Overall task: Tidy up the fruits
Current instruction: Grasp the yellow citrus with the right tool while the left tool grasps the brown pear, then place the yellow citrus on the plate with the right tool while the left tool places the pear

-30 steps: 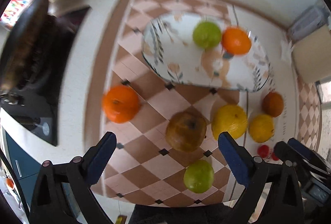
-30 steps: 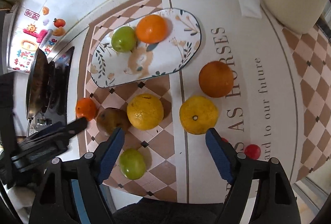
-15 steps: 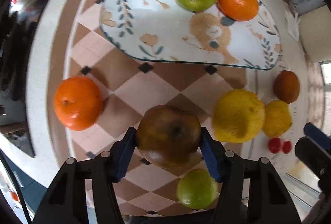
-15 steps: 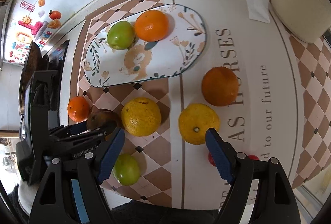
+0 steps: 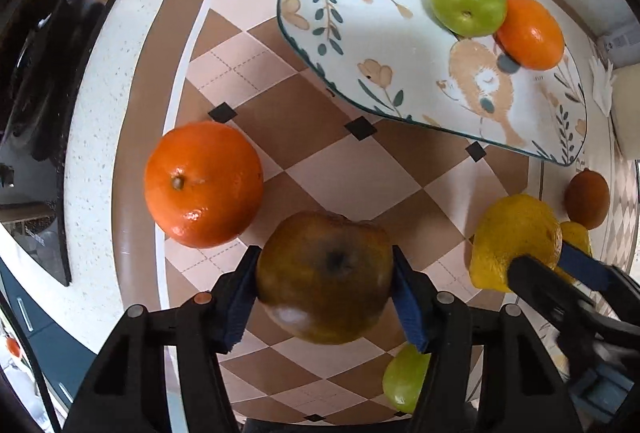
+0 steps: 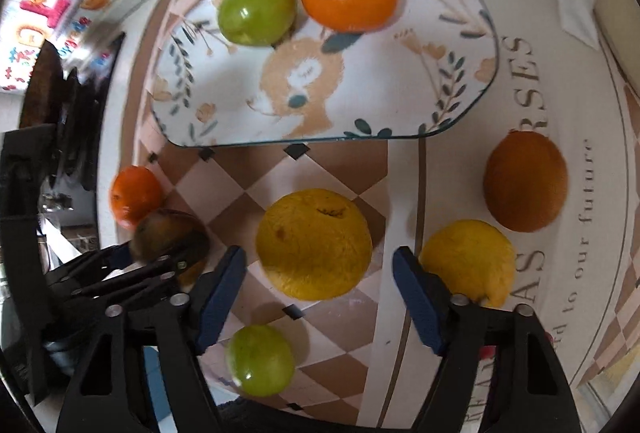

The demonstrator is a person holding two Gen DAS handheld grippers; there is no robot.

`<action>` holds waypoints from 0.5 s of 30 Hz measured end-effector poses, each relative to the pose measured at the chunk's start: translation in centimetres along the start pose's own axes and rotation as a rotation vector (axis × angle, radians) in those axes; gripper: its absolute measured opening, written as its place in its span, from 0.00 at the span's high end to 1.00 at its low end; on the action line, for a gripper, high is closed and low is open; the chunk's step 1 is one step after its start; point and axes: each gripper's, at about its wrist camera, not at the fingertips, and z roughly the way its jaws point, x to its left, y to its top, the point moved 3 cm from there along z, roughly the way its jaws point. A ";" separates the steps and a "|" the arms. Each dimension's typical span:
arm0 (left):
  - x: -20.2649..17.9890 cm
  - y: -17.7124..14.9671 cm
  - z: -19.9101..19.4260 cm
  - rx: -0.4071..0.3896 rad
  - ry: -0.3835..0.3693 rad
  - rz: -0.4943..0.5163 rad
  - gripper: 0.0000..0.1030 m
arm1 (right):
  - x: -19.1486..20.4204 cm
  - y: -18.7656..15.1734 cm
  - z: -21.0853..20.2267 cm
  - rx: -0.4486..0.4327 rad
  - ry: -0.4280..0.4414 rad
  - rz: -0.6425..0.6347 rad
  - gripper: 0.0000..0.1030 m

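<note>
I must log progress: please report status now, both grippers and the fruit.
Left gripper shut on brown fruit. Right gripper open, closing around big yellow fruit. Plate path clear.

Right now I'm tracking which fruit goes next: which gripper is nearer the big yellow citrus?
Right. The right gripper has its jaws straddling the big yellow citrus, closing but not touching. The left gripper sits beside it, clamped on the brown apple.
</note>
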 end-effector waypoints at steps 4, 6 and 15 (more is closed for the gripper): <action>0.0 -0.6 0.1 -0.010 0.003 0.006 0.43 | 0.9 0.2 0.8 -0.015 -0.012 -0.056 0.37; 0.1 -0.4 0.0 -0.010 0.004 0.004 0.43 | 1.3 0.2 0.9 -0.022 -0.018 -0.074 0.37; -0.1 1.8 -6.7 -0.105 -0.072 0.016 0.43 | 0.0 1.2 -3.9 -0.074 0.086 -0.041 0.37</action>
